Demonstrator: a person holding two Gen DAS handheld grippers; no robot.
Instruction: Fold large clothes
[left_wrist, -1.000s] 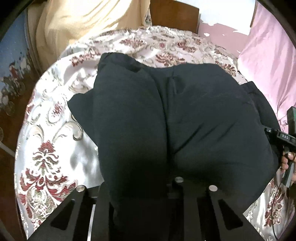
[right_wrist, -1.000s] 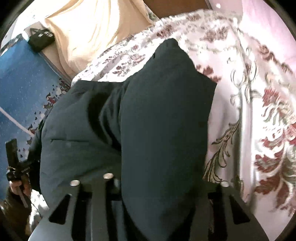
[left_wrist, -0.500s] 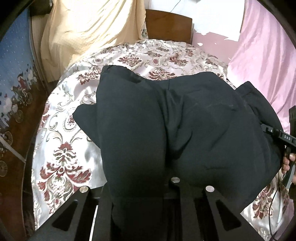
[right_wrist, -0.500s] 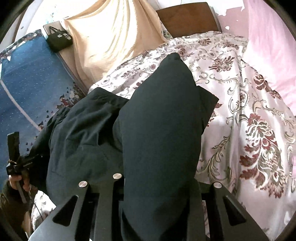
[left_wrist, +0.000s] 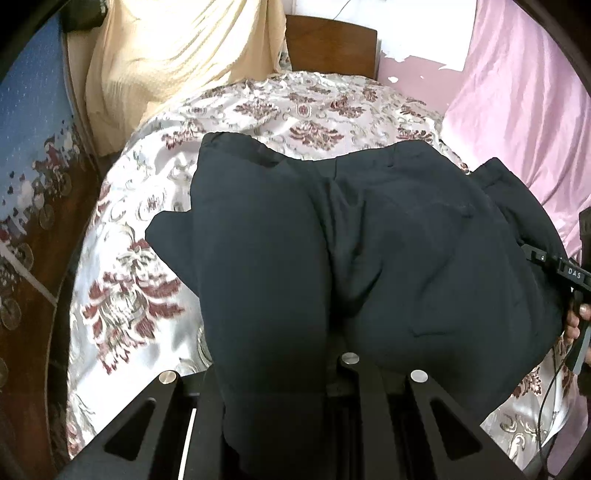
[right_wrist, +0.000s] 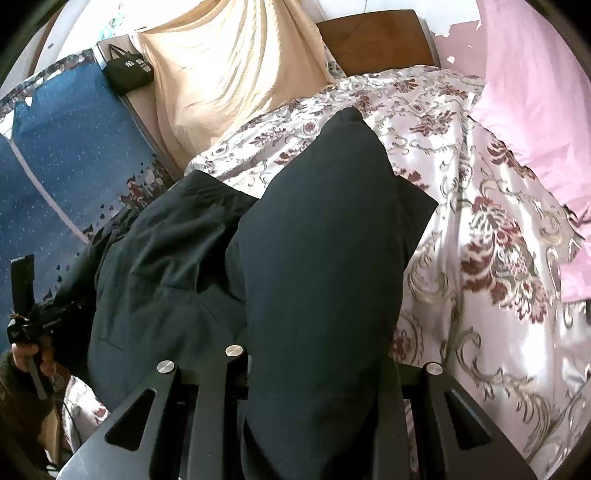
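A large dark navy garment (left_wrist: 332, 240) hangs in folds over a floral bedspread (left_wrist: 140, 258). In the left wrist view my left gripper (left_wrist: 266, 369) is shut on one bunched edge of it, and the cloth hides the fingertips. The right wrist view shows the same garment (right_wrist: 325, 221) clamped in my right gripper (right_wrist: 325, 362), draping away toward the bed. The right gripper's handle (left_wrist: 569, 273), with a hand on it, shows at the right edge of the left view. At the left edge of the right view is the left gripper (right_wrist: 33, 321).
The bedspread (right_wrist: 498, 258) stretches to a wooden headboard (left_wrist: 332, 44). A cream cloth (left_wrist: 166, 66) hangs at the back left and pink fabric (left_wrist: 524, 110) lines the right. A blue patterned surface (right_wrist: 55, 147) and a black bag (right_wrist: 129, 72) lie to the left.
Both grippers have risen and drawn back with the garment still in them. More of the bed, headboard and cream cloth now shows beyond it.
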